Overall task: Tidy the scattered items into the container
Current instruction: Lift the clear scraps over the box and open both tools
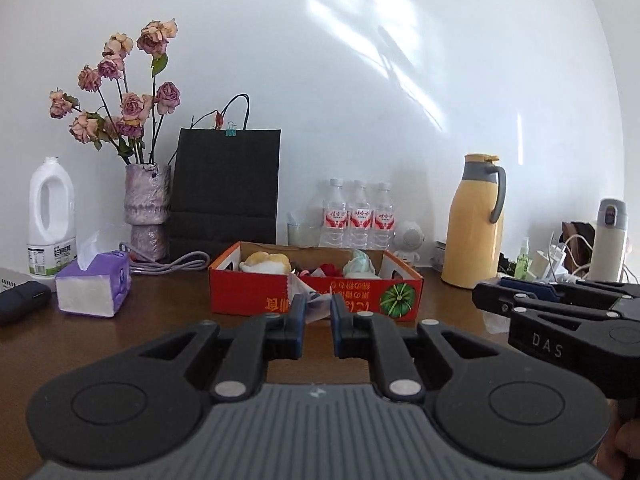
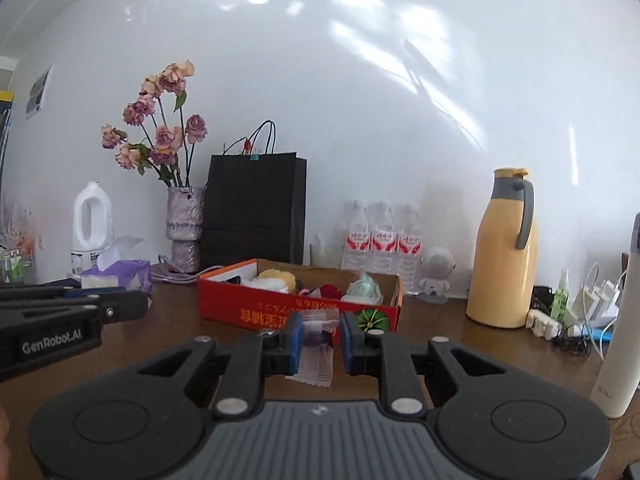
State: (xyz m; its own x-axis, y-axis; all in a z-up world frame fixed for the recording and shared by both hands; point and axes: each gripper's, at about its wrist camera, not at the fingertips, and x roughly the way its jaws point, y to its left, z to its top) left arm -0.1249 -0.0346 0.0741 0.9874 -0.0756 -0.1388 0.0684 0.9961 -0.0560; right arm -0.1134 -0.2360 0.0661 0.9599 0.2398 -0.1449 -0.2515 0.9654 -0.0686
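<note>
Wrapped sweets are the last of the clutter: your right gripper (image 2: 319, 334) has its jaws pinching a clear-wrapped sweet (image 2: 316, 346), held level and facing the red cardboard box (image 2: 280, 308) so it can clear the near wall. Your left gripper (image 1: 318, 314) carries a crinkled wrapper (image 1: 316, 308), its jaws nipped close on it, just before the same box on the table (image 1: 160, 320). Inside already lie a yellow-and-white soft thing (image 1: 266, 262), something red (image 2: 330, 291) and a pale green bundle (image 1: 360, 266), which suggests the tidying is nearly done. Both loads are light and slippery, so hold the squeeze until they hang over the opening.
</note>
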